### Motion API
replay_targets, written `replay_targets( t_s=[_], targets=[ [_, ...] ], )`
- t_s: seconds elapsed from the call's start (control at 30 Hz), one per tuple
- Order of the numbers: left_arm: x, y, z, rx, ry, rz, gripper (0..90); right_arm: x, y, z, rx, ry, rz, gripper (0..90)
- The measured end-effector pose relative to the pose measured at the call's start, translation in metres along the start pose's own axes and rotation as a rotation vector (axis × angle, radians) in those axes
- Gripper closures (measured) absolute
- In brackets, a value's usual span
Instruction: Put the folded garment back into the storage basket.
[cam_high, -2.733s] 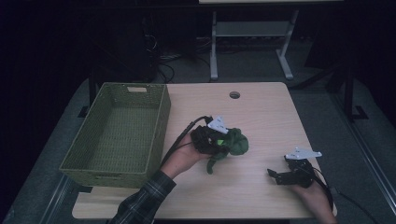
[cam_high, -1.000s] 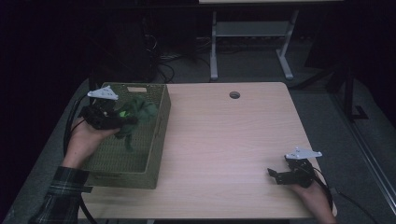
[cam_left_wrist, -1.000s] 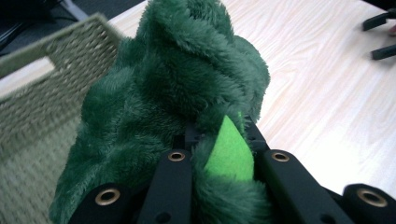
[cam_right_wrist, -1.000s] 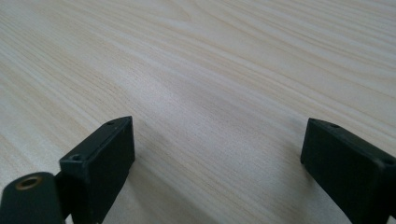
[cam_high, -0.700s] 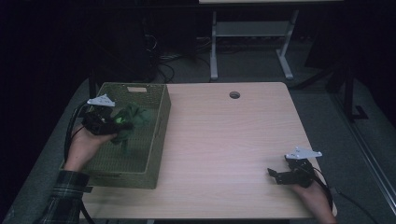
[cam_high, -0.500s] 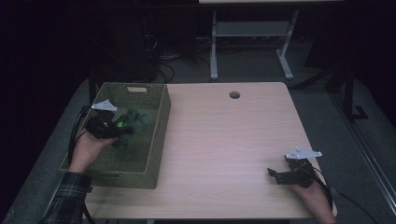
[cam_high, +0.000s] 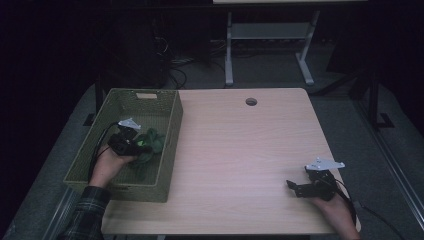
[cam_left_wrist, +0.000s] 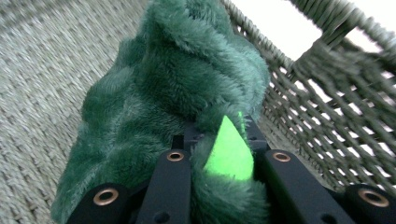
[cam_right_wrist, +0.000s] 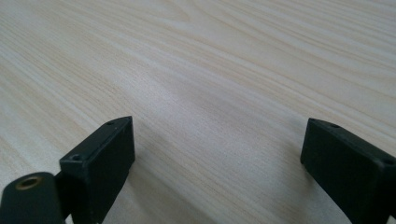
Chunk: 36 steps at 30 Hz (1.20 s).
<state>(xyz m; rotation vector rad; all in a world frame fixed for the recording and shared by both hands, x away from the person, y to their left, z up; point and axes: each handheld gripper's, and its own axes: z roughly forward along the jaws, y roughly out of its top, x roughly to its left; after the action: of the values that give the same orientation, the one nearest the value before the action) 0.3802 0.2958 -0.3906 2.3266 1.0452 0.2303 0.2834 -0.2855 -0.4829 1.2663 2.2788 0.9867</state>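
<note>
A dark green plush toy (cam_high: 148, 145) with a bright green spike (cam_left_wrist: 229, 151) sits low inside the woven green basket (cam_high: 172, 125) at the table's left. My left gripper (cam_high: 131, 143) is down in the basket, shut on the plush toy (cam_left_wrist: 182, 88); its black jaws squeeze the fur on both sides, close to the basket's right wall (cam_left_wrist: 327, 98). My right gripper (cam_high: 296, 188) rests near the table's front right corner, open, with bare wood between its jaws (cam_right_wrist: 215, 154).
The pale wooden table (cam_high: 245, 155) has a round cable hole (cam_high: 251, 102) at its back edge. A white desk frame (cam_high: 265, 45) stands on the dark floor behind. A plaid sleeve (cam_high: 87, 215) comes in at the lower left.
The left gripper carried the plush toy from the table's middle over to the basket, then sank with it down inside. The right gripper stayed still.
</note>
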Motion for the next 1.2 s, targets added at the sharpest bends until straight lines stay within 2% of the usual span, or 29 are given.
replay_targets(
  t_s=[0.07,0.2,0.43,0.53,0.57,0.9,1.1,1.2],
  targets=[
    [0.000,0.000,0.002,0.001,-0.005,0.000,77.9,0.000,0.000,0.000,0.000,0.000,0.000,9.5],
    [-0.001,-0.002,0.007,0.036,-0.007,0.008,77.5,0.000,0.000,0.000,0.000,-0.001,0.000,9.5],
    [-0.002,-0.004,0.009,0.037,-0.022,0.008,73.4,0.000,0.000,0.000,0.000,-0.001,0.000,9.6],
    [-0.003,-0.005,0.010,0.038,-0.021,0.014,67.3,0.000,0.000,0.000,0.000,-0.001,0.000,9.5],
    [-0.002,-0.005,0.010,0.035,-0.019,0.029,64.5,0.000,0.000,0.000,0.000,-0.001,0.000,9.6],
    [-0.006,-0.003,0.005,0.003,-0.012,0.045,39.5,0.000,0.000,0.000,0.000,0.000,0.000,9.5],
    [-0.013,0.002,-0.009,-0.024,0.016,0.074,28.3,0.000,0.000,0.000,0.000,-0.001,0.000,9.6],
    [-0.015,0.006,-0.019,-0.057,0.022,0.069,25.1,0.000,0.000,0.000,0.000,-0.001,0.000,9.6]
  ],
)
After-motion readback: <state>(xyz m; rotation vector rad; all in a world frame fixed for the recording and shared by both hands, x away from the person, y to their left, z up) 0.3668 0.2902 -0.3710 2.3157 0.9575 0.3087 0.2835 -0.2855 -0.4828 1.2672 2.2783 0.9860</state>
